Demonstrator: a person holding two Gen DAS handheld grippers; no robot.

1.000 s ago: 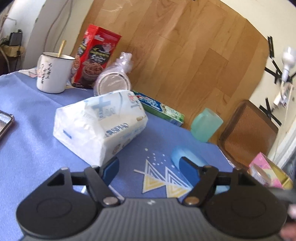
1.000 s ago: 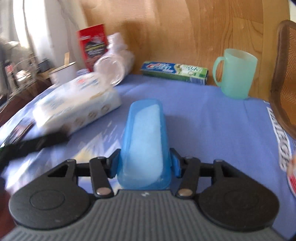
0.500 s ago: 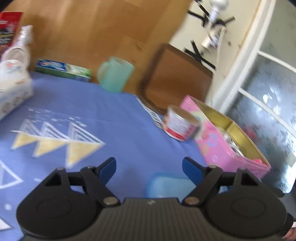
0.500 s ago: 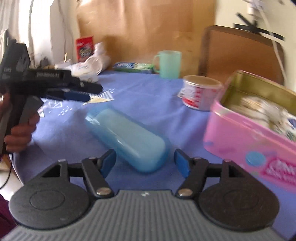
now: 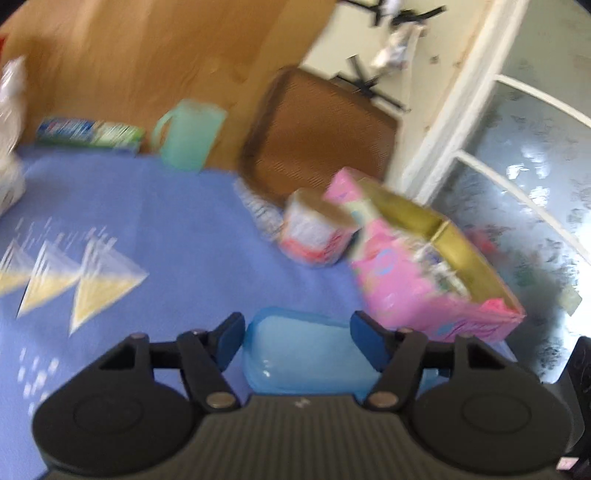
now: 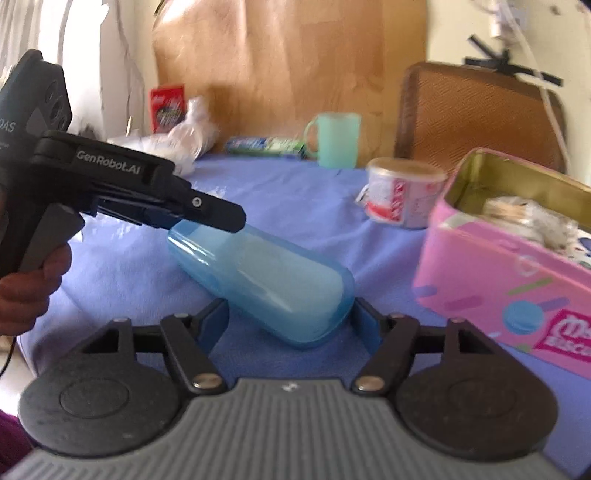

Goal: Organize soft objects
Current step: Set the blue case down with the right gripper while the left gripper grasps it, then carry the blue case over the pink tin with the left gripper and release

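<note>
both sets of jaws stand apart, clamped on nothing. the translucent blue case lies flat on the blue tablecloth, one rounded end between the right gripper fingers, the other under the left gripper. judging by this, sorting is early: the case sits beside the pink tin, not in it.

We are looking across a table under a blue cloth printed with yellow triangles; a wood-grain panel is leaning against the pale wall behind it; a brown woven chair back is standing at the far edge; daylight is coming through a white-framed frosted glass door; black tape is crossing the wall.
</note>
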